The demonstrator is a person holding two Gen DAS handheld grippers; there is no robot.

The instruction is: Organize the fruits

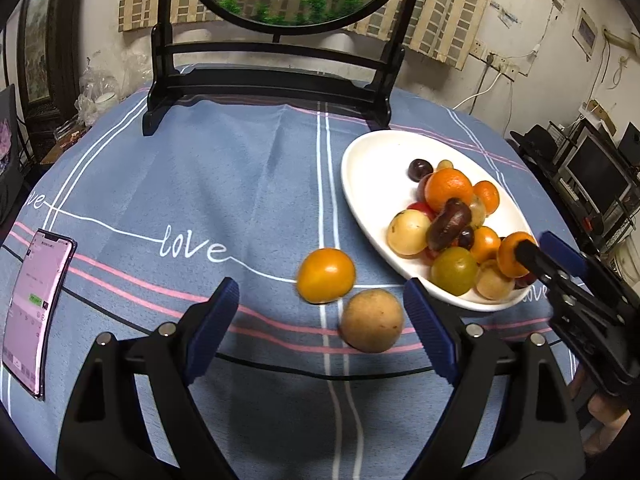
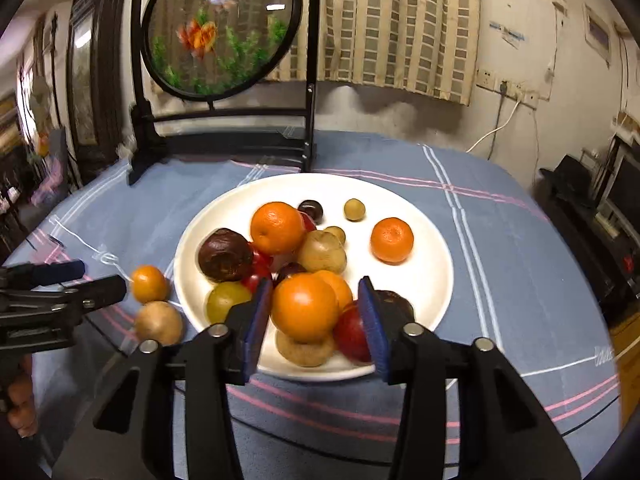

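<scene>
We see the fruits heaped on a white plate (image 2: 424,240) that sits on the blue striped tablecloth (image 1: 200,184) — oranges, a dark brown wrinkled fruit (image 2: 223,255), a yellow-green one (image 2: 226,300), red ones, tan round ones and a small dark plum (image 2: 311,209) toward the far side, with one orange (image 2: 391,239) lying a little apart from the pile. At the near edge of the heap our right gripper (image 2: 316,320) has its blue pads on either side of a large orange (image 2: 305,307); we cannot tell whether they press on it or stand just off it. Two fruits lie off the plate, on the cloth just beside its rim — a small orange fruit (image 1: 326,275) and a tan round fruit (image 1: 372,321), close together. Our left gripper (image 1: 320,332) hovers near these two with its fingers spread wide, holding nothing. Farther left a phone (image 1: 36,312) lies on the cloth, and a black stand with a round goldfish panel (image 2: 220,28) rises behind the plate.
</scene>
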